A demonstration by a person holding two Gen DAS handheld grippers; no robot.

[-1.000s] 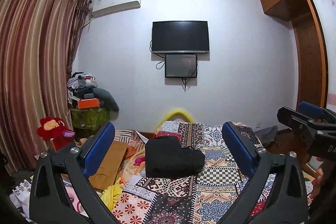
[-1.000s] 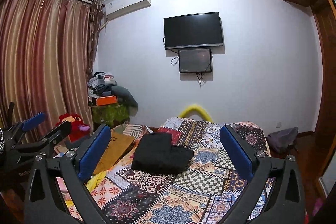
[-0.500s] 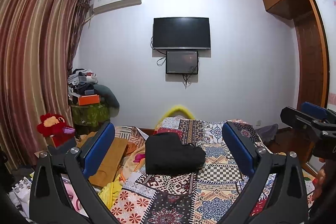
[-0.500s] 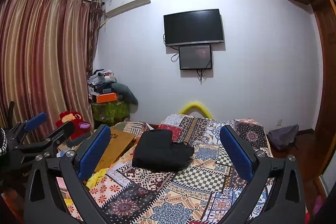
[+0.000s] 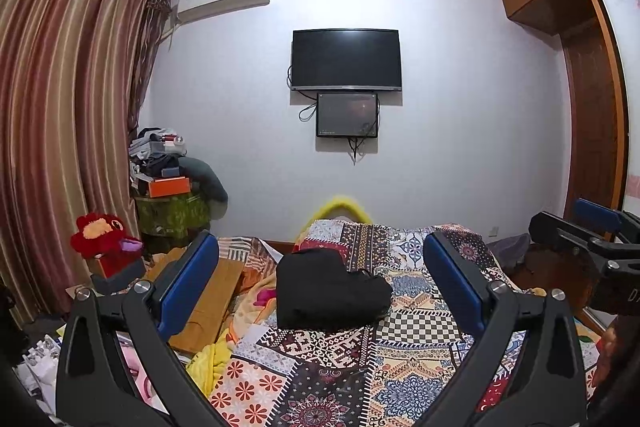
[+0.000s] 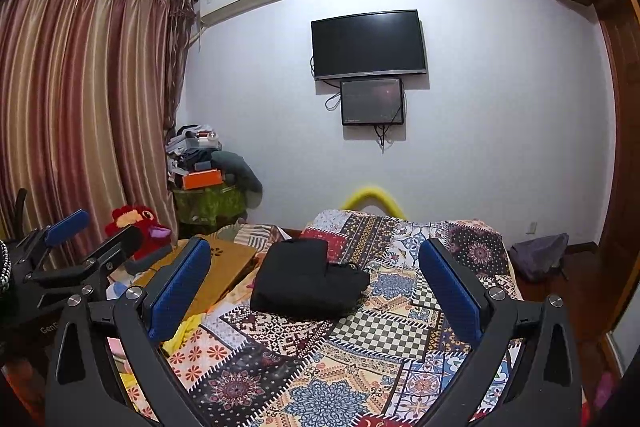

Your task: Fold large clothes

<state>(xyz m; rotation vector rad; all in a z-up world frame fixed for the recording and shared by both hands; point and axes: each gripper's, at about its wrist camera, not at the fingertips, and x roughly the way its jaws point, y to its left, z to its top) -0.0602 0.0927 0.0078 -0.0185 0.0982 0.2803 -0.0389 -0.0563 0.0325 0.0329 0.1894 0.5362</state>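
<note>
Black garment [image 5: 330, 291] folded on patchwork bedspread [image 5: 400, 359]

Black frames, blue-padded jaws, silver screws — both grippers [image 5: 320, 279] alike.

Near patchwork bedspread [image 5: 400, 367] lies bare; folded black garment [image 5: 328, 291] blocks mid-bed, cardboard [image 5: 208, 303] crowds the left edge.

Bed [image 5: 400, 367]: placed mid-room, foot end toward far wall.
Folded garment [image 5: 328, 291]: laid on bed, left of centre.
Television [image 5: 346, 59]: mounted on far wall.
Curtain [image 5: 60, 127]: hung at left.
Wardrobe [image 5: 592, 107]: set at right.
</note>
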